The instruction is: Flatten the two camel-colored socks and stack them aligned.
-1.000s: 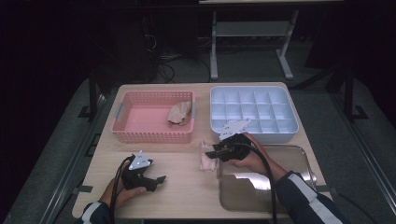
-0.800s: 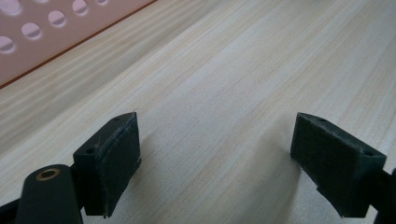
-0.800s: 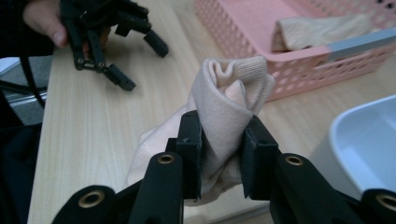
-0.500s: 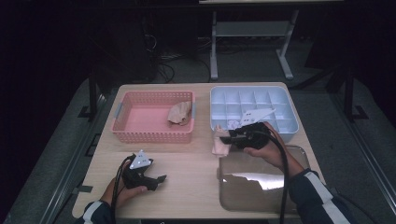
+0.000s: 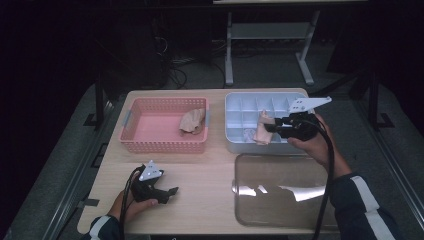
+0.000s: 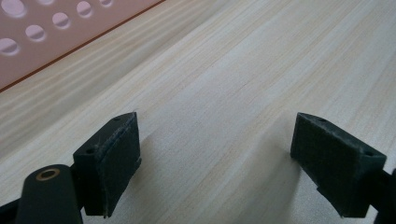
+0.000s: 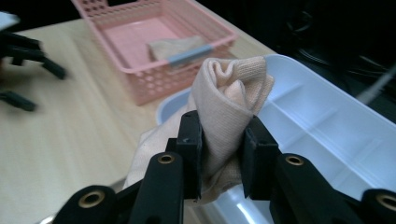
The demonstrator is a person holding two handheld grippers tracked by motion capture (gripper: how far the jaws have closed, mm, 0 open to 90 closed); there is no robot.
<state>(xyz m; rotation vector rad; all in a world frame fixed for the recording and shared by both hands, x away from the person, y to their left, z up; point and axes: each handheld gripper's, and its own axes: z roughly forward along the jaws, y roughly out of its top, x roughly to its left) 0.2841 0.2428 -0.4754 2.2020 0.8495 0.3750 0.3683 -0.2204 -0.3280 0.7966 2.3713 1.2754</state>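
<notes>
My right gripper (image 5: 274,125) is shut on a rolled beige cloth (image 5: 262,128), which it holds over the front row of the white compartment tray (image 5: 240,106). In the right gripper view the cloth (image 7: 229,100) bulges up between the two black pads (image 7: 189,151) and hangs down below them, above the tray (image 7: 327,126). My left gripper (image 5: 171,194) rests on the wooden table (image 5: 200,170) near its front left edge, jaws wide apart. In the left gripper view its pads (image 6: 112,156) lie on bare wood with nothing between them.
A pink basket (image 5: 135,131) at the back left holds another beige cloth (image 5: 193,120). A clear plastic lid (image 5: 280,192) lies at the front right of the table. Something small and pale (image 5: 248,134) sits in one front compartment of the tray.
My right gripper has carried the cloth up from the table's middle and to the back right, to above the white tray. The left gripper has stayed put.
</notes>
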